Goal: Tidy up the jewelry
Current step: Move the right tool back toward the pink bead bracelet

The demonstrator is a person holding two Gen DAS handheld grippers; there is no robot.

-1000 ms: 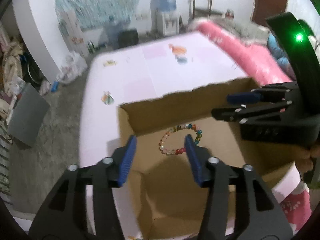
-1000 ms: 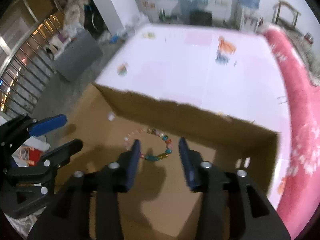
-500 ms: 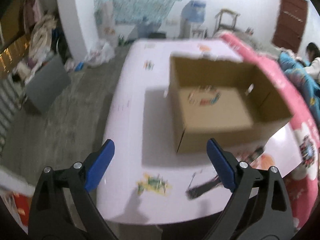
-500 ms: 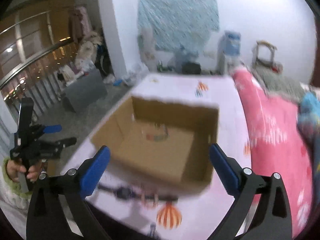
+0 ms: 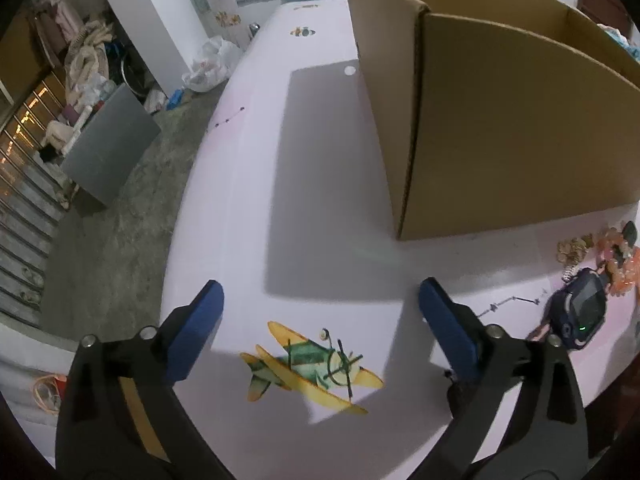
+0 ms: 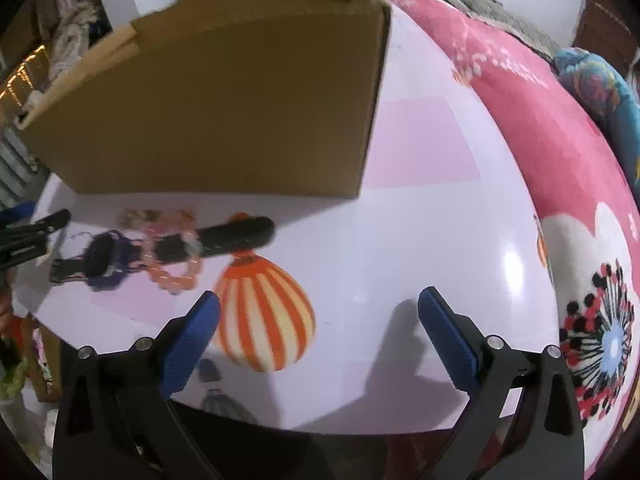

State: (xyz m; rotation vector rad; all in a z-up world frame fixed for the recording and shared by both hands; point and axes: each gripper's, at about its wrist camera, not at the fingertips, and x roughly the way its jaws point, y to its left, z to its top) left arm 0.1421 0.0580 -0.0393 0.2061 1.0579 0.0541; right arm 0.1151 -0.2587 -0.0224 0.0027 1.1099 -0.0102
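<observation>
A brown cardboard box [image 5: 500, 120] stands on the pale pink table [image 5: 248, 200]; from this low angle its inside is hidden. In front of it lies a small pile of jewelry: a dark watch [image 5: 578, 314], an orange bead bracelet [image 5: 624, 264] and tan beads [image 5: 572, 246]. My left gripper [image 5: 320, 296] hangs over an airplane print to the left of the pile, jaws opening wide and empty. The right wrist view shows the box [image 6: 224, 100], the watch [image 6: 106, 258], the orange bracelet [image 6: 176, 276] and a black strap [image 6: 236, 232]. To their right, my right gripper [image 6: 320, 302] is open and empty.
A pink flowered blanket [image 6: 540, 120] borders the table on the right. An airplane print [image 5: 312, 364] and a striped balloon print [image 6: 264, 312] mark the tabletop. Left of the table is grey floor with a grey board [image 5: 108, 152] and piled clutter.
Both grippers pulled back from over the box, where a bead bracelet lay, and sank low in front of it. Both sets of jaws spread wide.
</observation>
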